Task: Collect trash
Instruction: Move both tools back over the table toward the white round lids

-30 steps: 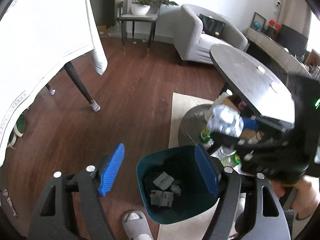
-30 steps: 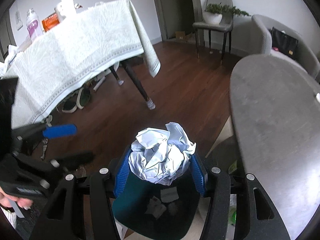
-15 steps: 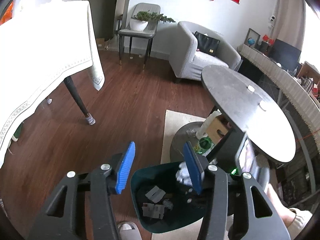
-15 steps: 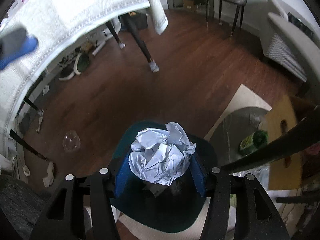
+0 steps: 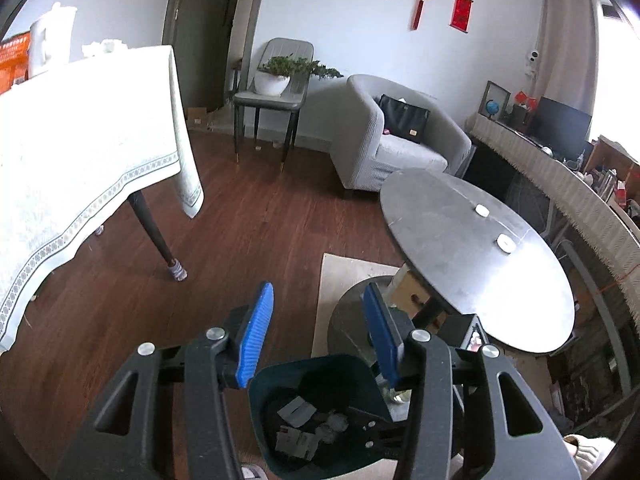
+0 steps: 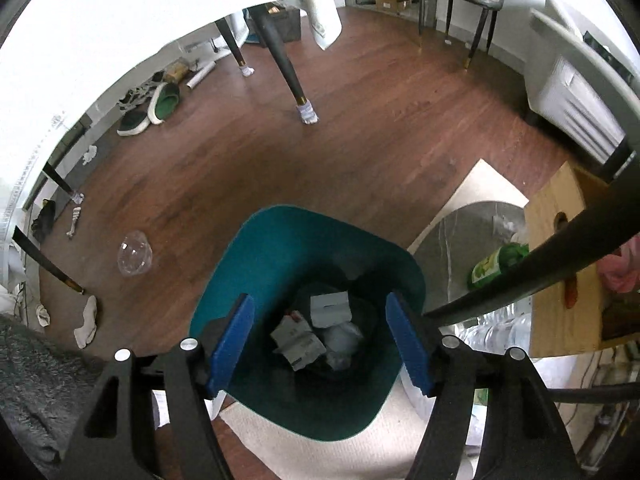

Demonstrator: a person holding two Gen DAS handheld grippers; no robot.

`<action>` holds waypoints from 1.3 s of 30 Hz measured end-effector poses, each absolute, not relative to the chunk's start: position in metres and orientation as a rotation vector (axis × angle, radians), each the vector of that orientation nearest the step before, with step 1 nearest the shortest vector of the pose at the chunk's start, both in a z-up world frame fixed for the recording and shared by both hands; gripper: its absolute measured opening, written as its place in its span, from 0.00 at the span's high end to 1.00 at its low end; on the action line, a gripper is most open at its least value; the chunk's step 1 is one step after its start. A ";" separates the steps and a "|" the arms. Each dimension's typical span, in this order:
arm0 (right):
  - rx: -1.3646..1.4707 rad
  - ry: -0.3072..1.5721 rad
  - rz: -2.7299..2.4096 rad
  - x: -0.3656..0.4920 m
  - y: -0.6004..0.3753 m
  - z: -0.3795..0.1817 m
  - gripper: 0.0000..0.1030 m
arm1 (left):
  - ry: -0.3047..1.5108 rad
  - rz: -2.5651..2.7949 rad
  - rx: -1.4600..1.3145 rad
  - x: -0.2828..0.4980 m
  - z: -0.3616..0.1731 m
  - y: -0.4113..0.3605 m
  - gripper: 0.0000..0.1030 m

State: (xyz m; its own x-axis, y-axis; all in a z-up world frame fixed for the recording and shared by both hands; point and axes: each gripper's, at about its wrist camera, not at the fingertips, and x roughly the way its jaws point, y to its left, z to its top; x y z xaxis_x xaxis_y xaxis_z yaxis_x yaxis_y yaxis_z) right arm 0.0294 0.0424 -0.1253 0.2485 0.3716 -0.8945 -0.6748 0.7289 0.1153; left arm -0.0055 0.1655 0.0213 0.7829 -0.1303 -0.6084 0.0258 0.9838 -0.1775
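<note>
Dropped since the earlier frame from the right gripper [image 6: 320, 340], fingers just spread apart and empty over the teal bin [image 6: 256, 248], crumpled paper ball [image 6: 342, 340] now among 2 or so scraps inside; left gripper [image 5: 316, 332] part-closed, empty; farther off, round worktop [image 5: 460, 240].

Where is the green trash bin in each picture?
Left wrist view: the green trash bin sits at the bottom middle, partly behind the claw.
Right wrist view: the bin fills the lower middle, seen from above, with paper scraps inside.
Shared landmark: the dark table leg with a white sock foot.
</note>
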 end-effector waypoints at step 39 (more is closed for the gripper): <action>-0.012 0.746 0.502 0.124 -0.148 0.002 0.26 | 0.667 -0.157 -0.055 0.093 0.026 0.051 0.21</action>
State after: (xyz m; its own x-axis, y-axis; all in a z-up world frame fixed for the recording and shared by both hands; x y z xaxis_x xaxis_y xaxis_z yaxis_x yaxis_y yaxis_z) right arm 0.1240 -0.1480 0.0024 0.6225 0.4328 -0.6521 -0.4411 0.8823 0.1644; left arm 0.0929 0.0506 0.0260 0.7746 -0.1628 -0.6112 0.1275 0.9867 -0.1013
